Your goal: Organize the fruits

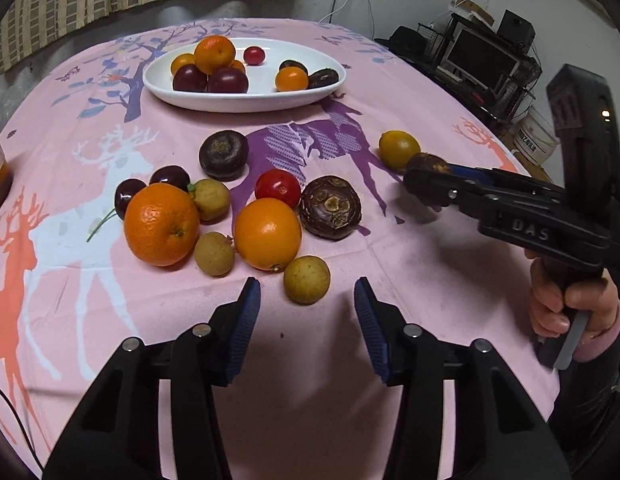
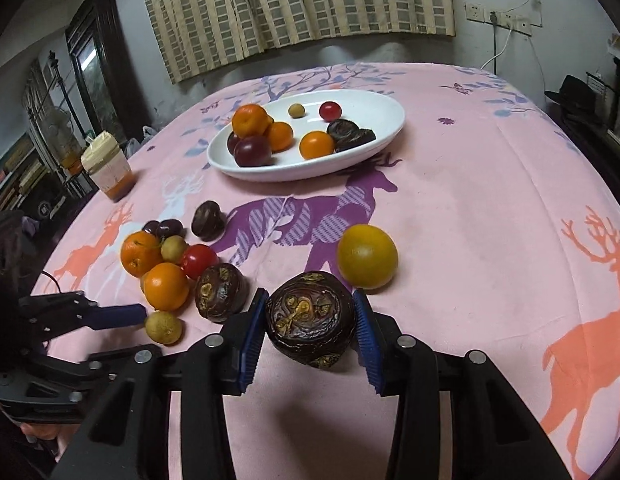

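Note:
My right gripper (image 2: 310, 320) is shut on a dark brown water chestnut (image 2: 311, 318) just above the pink cloth; it also shows in the left wrist view (image 1: 425, 178). A yellow-orange fruit (image 2: 367, 256) lies just beyond it. My left gripper (image 1: 308, 312) is open and empty, with a small tan longan (image 1: 306, 279) near its fingertips. Beyond lie two oranges (image 1: 161, 224) (image 1: 267, 233), a red tomato (image 1: 278, 188), more chestnuts (image 1: 330, 207) (image 1: 224, 155), longans and dark cherries (image 1: 170, 178). The white oval plate (image 1: 246, 102) at the back holds several fruits.
A jar (image 2: 108, 168) with orange contents stands at the table's left edge. Curtain and wall sockets lie behind the table. A desk with a monitor (image 1: 483, 56) is at the right. A black cable (image 1: 14, 412) runs along the near left edge.

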Available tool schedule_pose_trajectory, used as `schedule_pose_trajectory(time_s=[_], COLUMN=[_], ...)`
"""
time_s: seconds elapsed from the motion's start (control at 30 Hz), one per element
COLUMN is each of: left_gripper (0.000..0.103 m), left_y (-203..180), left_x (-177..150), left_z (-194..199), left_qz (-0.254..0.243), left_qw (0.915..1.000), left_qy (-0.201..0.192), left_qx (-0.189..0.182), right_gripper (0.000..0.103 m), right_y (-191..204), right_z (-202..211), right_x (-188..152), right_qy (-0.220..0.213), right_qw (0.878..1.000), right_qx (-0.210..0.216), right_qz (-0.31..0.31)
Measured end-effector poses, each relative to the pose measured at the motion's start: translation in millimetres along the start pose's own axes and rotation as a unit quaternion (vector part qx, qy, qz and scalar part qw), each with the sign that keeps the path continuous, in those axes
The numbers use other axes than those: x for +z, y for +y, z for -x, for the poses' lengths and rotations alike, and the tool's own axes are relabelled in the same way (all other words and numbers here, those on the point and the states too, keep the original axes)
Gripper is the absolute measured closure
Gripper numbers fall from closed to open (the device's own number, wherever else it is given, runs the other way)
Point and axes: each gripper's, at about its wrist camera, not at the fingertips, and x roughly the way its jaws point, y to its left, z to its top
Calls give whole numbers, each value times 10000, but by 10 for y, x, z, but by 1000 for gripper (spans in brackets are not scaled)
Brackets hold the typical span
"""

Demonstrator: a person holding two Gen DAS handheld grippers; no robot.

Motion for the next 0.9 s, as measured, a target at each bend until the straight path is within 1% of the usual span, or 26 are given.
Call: schedule_pose_trajectory(time_s=[0.1,0.17,0.2,0.23,0.27,0.3,0.4,0.47,0.53,0.57,0.63,0.67,0.73,0.77,0.8,0.83,0.87,0.9], left_gripper=[56,60,64,73,78,79,79,79,79,79,79,79,79,79,79,79,79,79], left_y=[-14,-27,-27,-27,-23,-16,-22,-10,24,46,111,138,206,240,263,289,314,332], left_x=[34,56,62,62,60,54,2,-27,-26,2,178,303,641,842,1011,1229,1442,1582], left_z=[-70,-91,-99,-103,-102,-100,-58,-1,113,172,294,325,348,325,285,210,116,44], left_qz=[41,54,57,48,47,64,2,13,-2,-19,-81,-122,-191,-215,-231,-250,-237,-250], left_qw=[9999,9999,9998,9997,9998,9999,9999,10000,9999,9997,9993,9991,9986,9979,9974,9969,9968,9967], left_qy=[53,44,41,33,29,40,9,3,-58,-106,-212,-268,-491,-609,-677,-734,-753,-749], left_qx=[94,157,184,245,205,139,142,68,-125,-198,-297,-290,-100,22,87,142,159,179], right_gripper=[60,60,60,60,60,60,60,60,60,60,60,60,60,60,60,60,60,60], right_y=[8,11,16,18,21,25,27,30,54,79,130,142,155,151,145,127,114,80], right_z=[30,44,51,56,55,60,52,46,49,61,76,80,82,66,43,-19,-66,-177], right_x=[9,8,5,4,3,2,-3,-14,-18,-5,82,135,366,528,622,790,870,1011], right_qy=[-58,-76,-82,-85,-84,-83,-52,-21,-10,-2,-70,-122,-376,-569,-669,-822,-863,-857], right_qw=[10000,9999,9999,9999,9999,9999,9999,9999,9995,9985,9969,9968,9972,9969,9967,9961,9958,9959], right_qx=[56,82,87,98,100,89,82,137,327,545,783,786,630,523,445,290,245,222], right_qz=[11,17,19,16,21,21,29,21,15,-17,-67,-82,-124,-134,-129,-144,-160,-196])
